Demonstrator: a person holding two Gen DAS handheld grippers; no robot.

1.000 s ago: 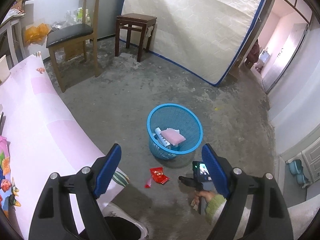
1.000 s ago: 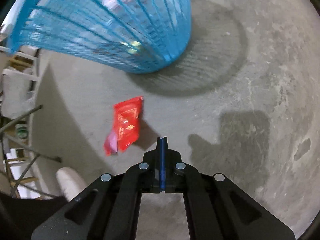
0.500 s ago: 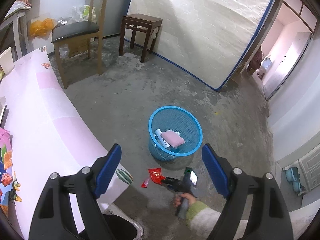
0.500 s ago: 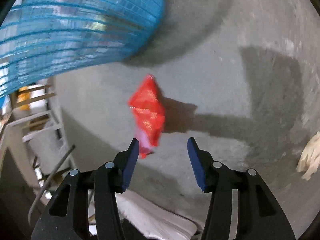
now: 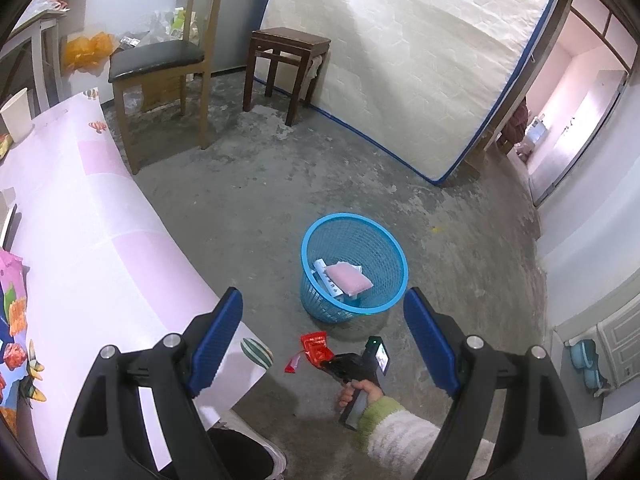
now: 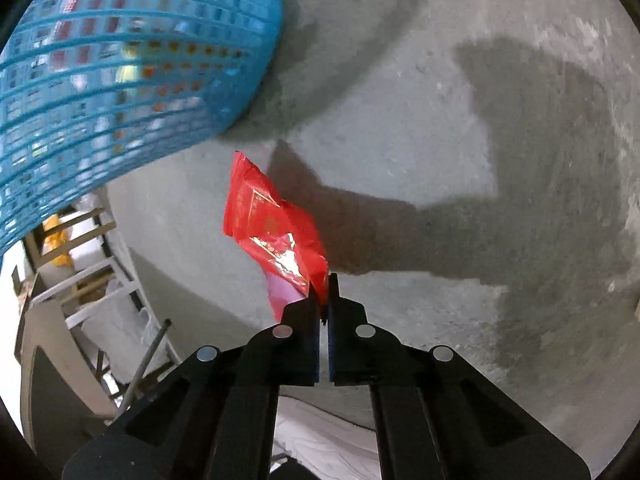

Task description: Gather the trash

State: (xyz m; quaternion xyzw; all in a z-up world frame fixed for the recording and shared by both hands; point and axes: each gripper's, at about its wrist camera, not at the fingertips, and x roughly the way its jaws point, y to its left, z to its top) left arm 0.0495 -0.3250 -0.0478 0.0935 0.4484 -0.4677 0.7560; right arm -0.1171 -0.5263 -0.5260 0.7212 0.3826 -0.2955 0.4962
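Right gripper (image 6: 325, 280) jaws have just clamped onto the red wrapper (image 6: 276, 228).

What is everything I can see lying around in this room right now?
red wrapper: one, red, on the floor beside the basket, one corner pinched
basket: one, blue mesh, on the concrete floor, holding a pink packet and white scraps
chair: one, wood with black seat, far left
stool: one, dark brown, beside the chair
mattress: one, white with blue edge, leaning upright
table cover: one, pink, left side
paper cup: one, white, on the table
left gripper: one, black with blue fingers, open, holding nothing
right gripper: one, black, shut on the wrapper
hand: one, green and white sleeve, holding the right gripper
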